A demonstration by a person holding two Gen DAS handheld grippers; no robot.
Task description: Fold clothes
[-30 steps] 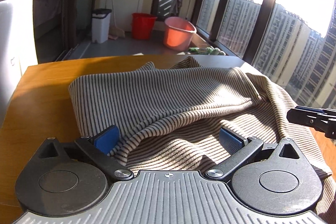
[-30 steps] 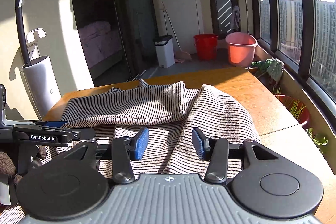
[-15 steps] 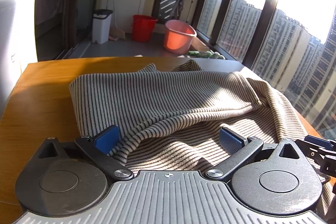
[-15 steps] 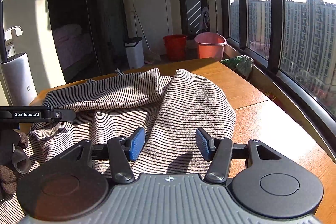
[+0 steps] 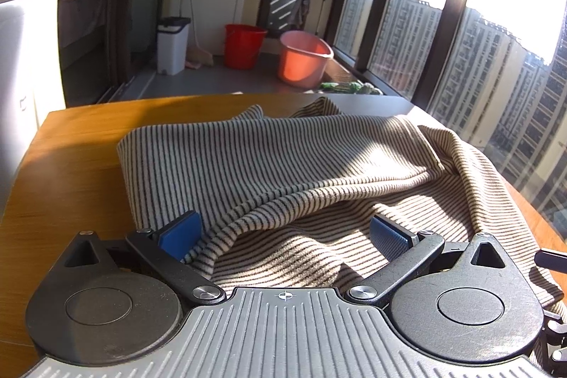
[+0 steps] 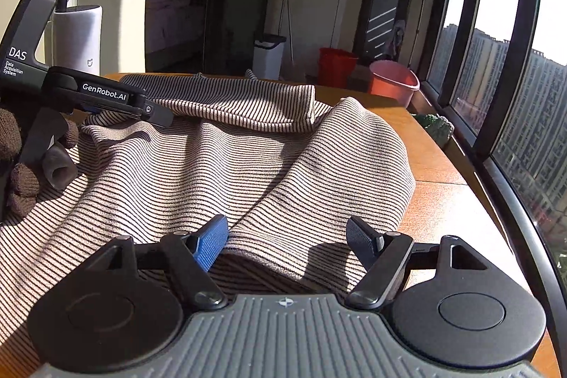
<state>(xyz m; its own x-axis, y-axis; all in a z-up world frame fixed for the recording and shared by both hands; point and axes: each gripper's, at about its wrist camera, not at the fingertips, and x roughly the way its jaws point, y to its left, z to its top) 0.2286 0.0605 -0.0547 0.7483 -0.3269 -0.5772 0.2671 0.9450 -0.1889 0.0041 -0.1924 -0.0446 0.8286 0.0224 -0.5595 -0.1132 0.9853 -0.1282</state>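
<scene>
A beige garment with thin dark stripes [image 5: 283,165] lies rumpled and partly folded on the wooden table [image 5: 71,158]; it also shows in the right wrist view [image 6: 248,158]. My left gripper [image 5: 283,232] is open, its blue pads spread over the garment's near folds with a ridge of cloth between them. My right gripper [image 6: 287,240] is open above the garment's near right part. The left gripper's body shows at the left in the right wrist view [image 6: 106,94], held by a brown-gloved hand [image 6: 17,165].
The table's right edge [image 6: 460,186] runs along tall windows [image 6: 514,94]. Beyond the table stand a white bin [image 5: 172,45], a red bucket [image 5: 244,45] and a pink basin [image 5: 304,59]. A white appliance [image 6: 78,38] stands at the left.
My right gripper has opened wider and swung left and closer over the garment. My left gripper has stayed open in nearly the same place.
</scene>
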